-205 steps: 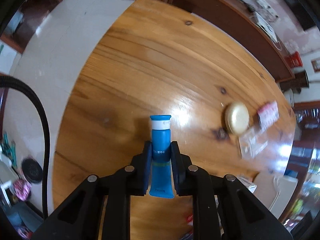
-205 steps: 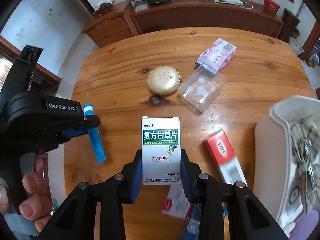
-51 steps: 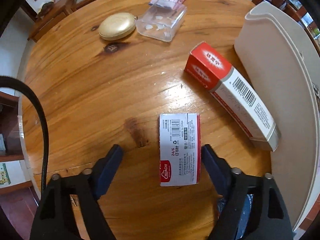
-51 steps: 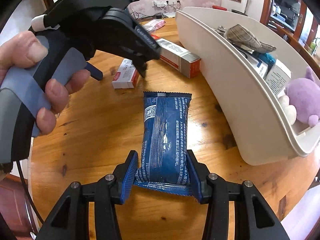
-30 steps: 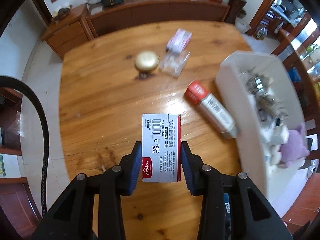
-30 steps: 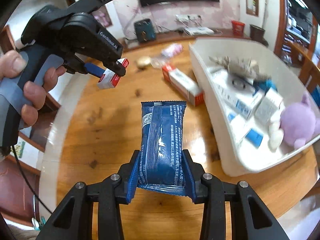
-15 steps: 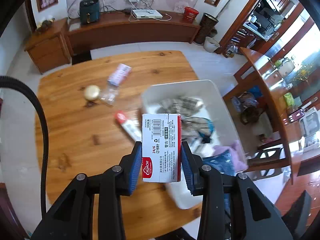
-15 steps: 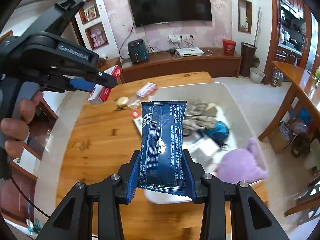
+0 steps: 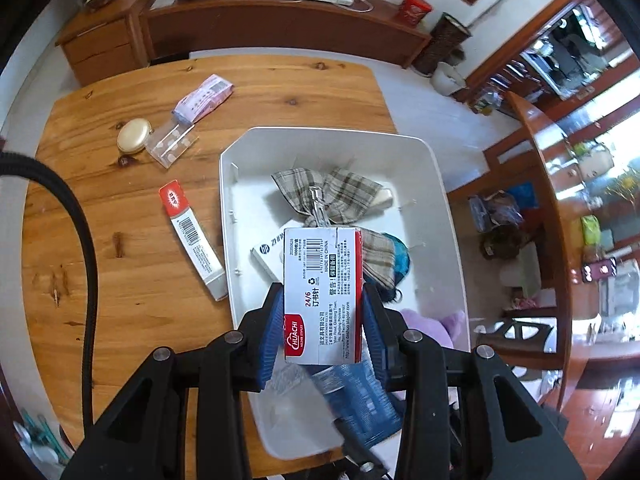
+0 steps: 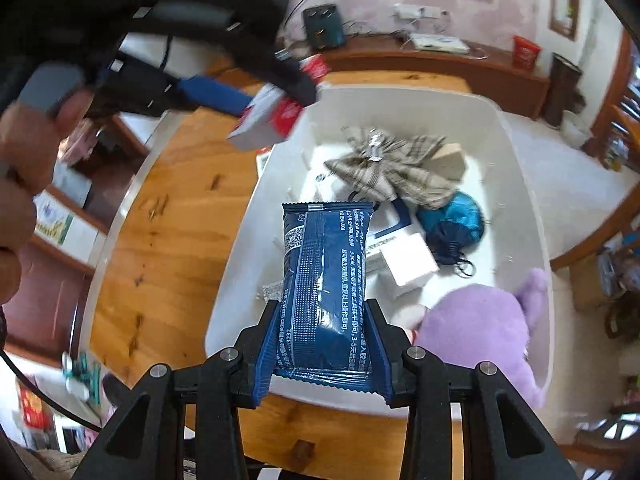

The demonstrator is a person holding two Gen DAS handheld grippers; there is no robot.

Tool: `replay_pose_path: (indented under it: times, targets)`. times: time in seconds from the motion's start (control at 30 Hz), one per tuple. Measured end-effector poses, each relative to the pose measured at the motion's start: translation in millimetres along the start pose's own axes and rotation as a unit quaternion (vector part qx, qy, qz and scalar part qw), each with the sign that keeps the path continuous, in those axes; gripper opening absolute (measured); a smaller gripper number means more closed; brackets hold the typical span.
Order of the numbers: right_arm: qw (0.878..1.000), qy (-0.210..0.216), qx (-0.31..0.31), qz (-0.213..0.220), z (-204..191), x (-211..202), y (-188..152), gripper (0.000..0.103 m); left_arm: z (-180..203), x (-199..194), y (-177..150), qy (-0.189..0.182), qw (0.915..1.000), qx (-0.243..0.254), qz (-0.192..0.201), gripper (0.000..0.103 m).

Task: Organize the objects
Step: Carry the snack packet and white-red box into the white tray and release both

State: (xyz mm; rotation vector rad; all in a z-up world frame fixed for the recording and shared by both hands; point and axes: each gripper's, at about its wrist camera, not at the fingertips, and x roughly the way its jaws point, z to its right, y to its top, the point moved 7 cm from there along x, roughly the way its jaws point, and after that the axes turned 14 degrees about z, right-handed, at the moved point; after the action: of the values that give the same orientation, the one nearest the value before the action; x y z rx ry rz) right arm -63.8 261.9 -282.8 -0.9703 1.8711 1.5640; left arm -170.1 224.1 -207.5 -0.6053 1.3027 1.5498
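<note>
moved: since half a second ago we have brought both grippers lower, so the white bin (image 9: 436, 184) now fills both views and sits right under our loads.
left tongs: our left gripper (image 9: 322, 312) is closed on the staple box (image 9: 322, 296), blue pads pressed on its two long sides, over the bin's 6 o'clock half.
right tongs: our right gripper (image 10: 323, 340) is clamped across the lower end of the dark blue snack packet (image 10: 326, 280), held over the bin's near-left part, at 9 o'clock of the purple plush toy (image 10: 484, 328).
handling, box: we judge it stiff card, small but dense if full of staples; the long sides are the sound place to hold.
handling, packet: soft, glossy film that could slip or crush; we would grip its filled body, not the crimped seam.
writing: the box reads "huachi", "24/6", "made in china" with a barcode; the packet's white print is too small to read.
left on the table: a red-and-white carton (image 9: 192, 240) just outside the bin's 9 o'clock wall, a gold round case (image 9: 134, 140), a clear bag (image 9: 172, 146) and a pink tissue pack (image 9: 202, 98) toward 11 o'clock.
</note>
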Motion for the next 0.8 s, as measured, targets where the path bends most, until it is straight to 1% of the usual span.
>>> replay_pose_path:
  times: [0.03,0.1,0.13,0.2,0.27,0.37,0.47,0.5,0.57,0.6,0.63,0.67,0.8]
  targets:
    - [1.000,0.003,-0.005,-0.006,-0.5,3.8,-0.9,0.043,-0.5,5.4,2.5,0.008,1.0000,-0.001,0.001,0.041]
    - [1.000,0.022,-0.010,-0.018,-2.6,8.4,-2.3,0.045,-3.2,16.1,7.2,0.027,0.9996,0.000,0.003,0.041]
    - [0.999,0.030,-0.008,-0.018,-3.5,6.9,-1.9,0.046,-3.9,21.9,10.0,0.033,0.9994,0.002,0.004,0.041]
    - [0.999,0.039,-0.006,-0.013,-2.3,2.7,-2.1,0.053,-7.5,33.3,14.3,0.048,0.9988,0.002,0.005,0.041]
    - [0.999,0.046,-0.008,-0.010,-0.1,-1.3,-3.7,0.053,-10.1,44.6,18.9,0.060,0.9982,0.003,0.004,0.041]
    - [0.999,0.047,-0.015,-0.017,4.1,-2.3,-9.5,0.053,-15.5,61.0,25.0,0.076,0.9971,0.001,0.000,0.042]
    - [0.999,0.043,-0.011,-0.019,11.8,-4.7,-12.5,0.053,-17.1,70.5,32.1,0.089,0.9959,0.011,0.006,0.043]
    - [0.999,0.042,-0.008,-0.018,14.2,-5.5,-12.7,0.053,-17.1,73.1,33.5,0.090,0.9958,0.013,0.006,0.046]
    - [0.999,0.040,0.003,-0.015,19.5,-7.9,-12.5,0.053,-18.7,76.0,35.0,0.094,0.9956,0.007,0.007,0.069]
    - [0.999,0.038,0.009,-0.014,21.9,-9.1,-12.1,0.053,-20.1,75.9,35.7,0.099,0.9951,0.001,0.009,0.073]
    - [0.999,0.039,0.012,-0.013,22.9,-9.5,-11.4,0.053,-22.1,75.6,36.4,0.102,0.9947,-0.007,0.013,0.076]
    - [0.999,0.040,0.015,-0.012,24.3,-10.4,-11.1,0.053,-23.7,75.7,36.5,0.101,0.9947,-0.013,0.013,0.077]
    - [0.999,0.040,0.012,-0.006,26.9,-11.7,-7.8,0.053,-27.5,73.1,34.1,0.095,0.9951,-0.025,0.008,0.077]
